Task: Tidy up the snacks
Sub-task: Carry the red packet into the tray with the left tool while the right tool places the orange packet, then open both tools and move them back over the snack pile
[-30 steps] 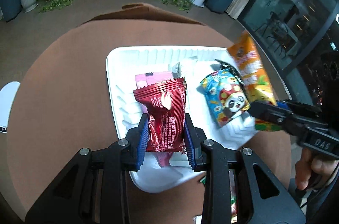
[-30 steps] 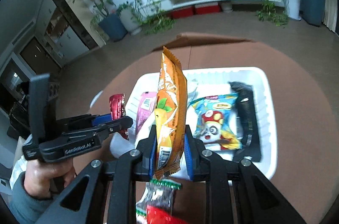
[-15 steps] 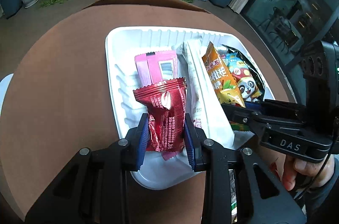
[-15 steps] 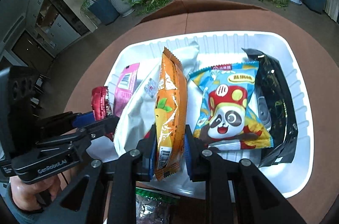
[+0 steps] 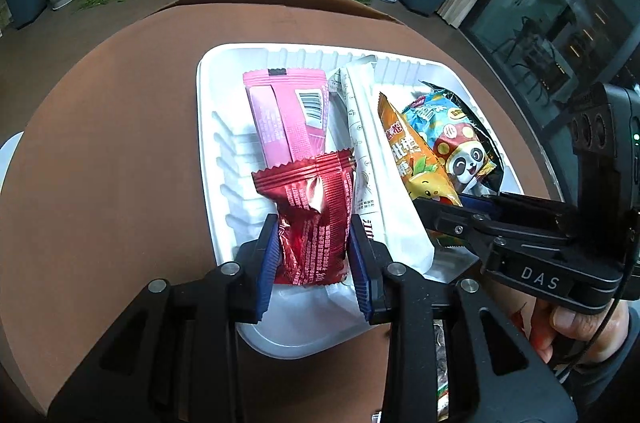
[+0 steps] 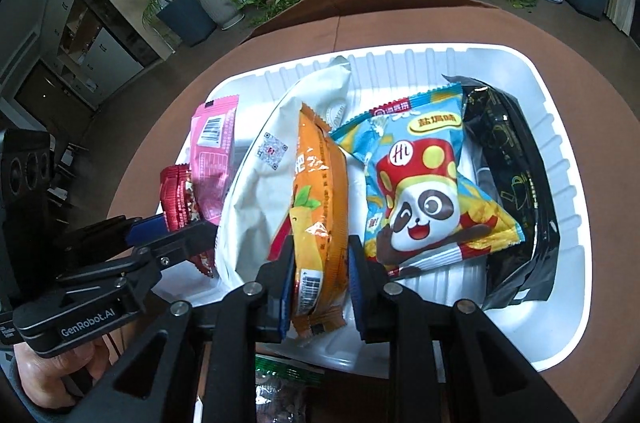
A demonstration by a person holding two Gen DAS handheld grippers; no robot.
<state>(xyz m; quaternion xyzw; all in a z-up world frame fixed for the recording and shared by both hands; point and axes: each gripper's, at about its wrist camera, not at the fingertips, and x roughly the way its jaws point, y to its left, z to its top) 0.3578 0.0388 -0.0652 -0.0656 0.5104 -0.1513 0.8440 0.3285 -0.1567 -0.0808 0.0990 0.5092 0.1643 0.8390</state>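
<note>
Two claws, both loaded: my left claw (image 5: 312,255) is clamped on the red snack packet (image 5: 312,211), held over the near left end of the white tray (image 5: 208,143) on the brown bench (image 5: 100,163). Ahead of it I see the pink packet (image 5: 284,115). My right claw (image 6: 318,271) pinches the orange packet (image 6: 316,207), with the white bag (image 6: 260,199) to its left and the panda packet (image 6: 420,187) and black bag (image 6: 516,183) to its right.

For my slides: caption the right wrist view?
Right tool lowers orange packet into white tray.
</note>
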